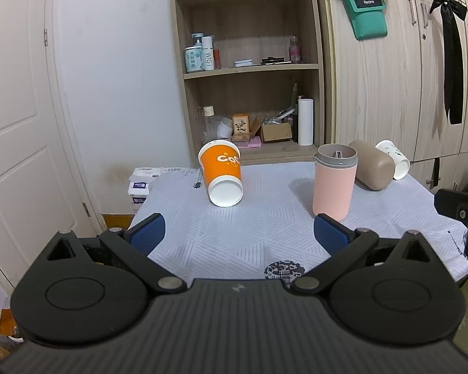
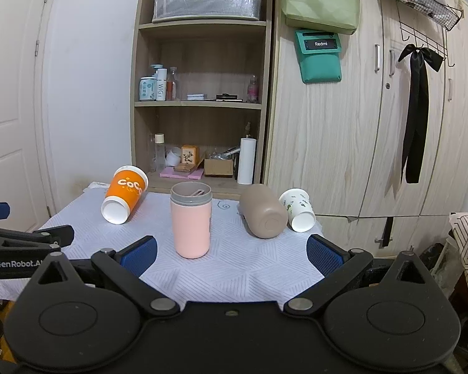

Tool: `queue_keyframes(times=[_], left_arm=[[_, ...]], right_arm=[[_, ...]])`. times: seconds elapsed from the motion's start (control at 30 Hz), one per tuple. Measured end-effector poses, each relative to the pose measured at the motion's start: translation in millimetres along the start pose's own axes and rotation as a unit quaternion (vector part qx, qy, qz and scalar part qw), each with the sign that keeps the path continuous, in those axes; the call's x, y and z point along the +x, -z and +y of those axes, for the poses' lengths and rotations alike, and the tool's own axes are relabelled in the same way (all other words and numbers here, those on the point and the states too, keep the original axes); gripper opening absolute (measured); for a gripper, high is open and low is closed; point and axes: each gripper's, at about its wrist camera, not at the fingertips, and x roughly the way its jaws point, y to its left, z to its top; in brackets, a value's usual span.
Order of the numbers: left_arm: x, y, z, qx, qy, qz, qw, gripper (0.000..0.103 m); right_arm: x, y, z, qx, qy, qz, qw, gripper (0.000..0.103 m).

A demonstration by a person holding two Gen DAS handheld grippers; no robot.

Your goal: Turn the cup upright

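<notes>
Two wrist views from the near table (image 1: 265,237) edge toward the shelf (image 2: 199,103), right further back, both sharing the cups.

You see a matt, ribbed white cloth (image 2: 234,268) on the desk. The orange cup (image 1: 221,171) looks like glossy paper, the pink tumbler (image 2: 191,224) smooth matt plastic, the brown bottle (image 2: 263,210) matt. The shelf (image 2: 199,103) is pale wood grain.

Bare cloth (image 2: 234,268) lies open ahead of my spread jaws, the pink cup (image 2: 191,222) standing mid-table, and the brown cup (image 2: 263,212) seemingly touching the white one (image 2: 298,213).
</notes>
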Motion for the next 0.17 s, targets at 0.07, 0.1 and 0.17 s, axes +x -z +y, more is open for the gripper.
queue_keyframes(times=[0.07,0.1,0.17], left_arm=[[-0.4,-0.1,-0.2,0.001,-0.001,-0.001,1.0,0.103],[-0.5,0.0,-0.2,0.001,-0.001,-0.001,1.0,0.103],[-0.4,-0.3,0.2,0.001,0.001,0.0,1.0,0.103]], right_arm=[[0.2,0.4,-0.1,0.001,0.001,0.0,1.0,0.103],[0.4,0.5,-0.3,0.001,0.001,0.001,1.0,0.103],[0.6,0.6,-0.3,0.001,0.001,0.001,1.0,0.103]])
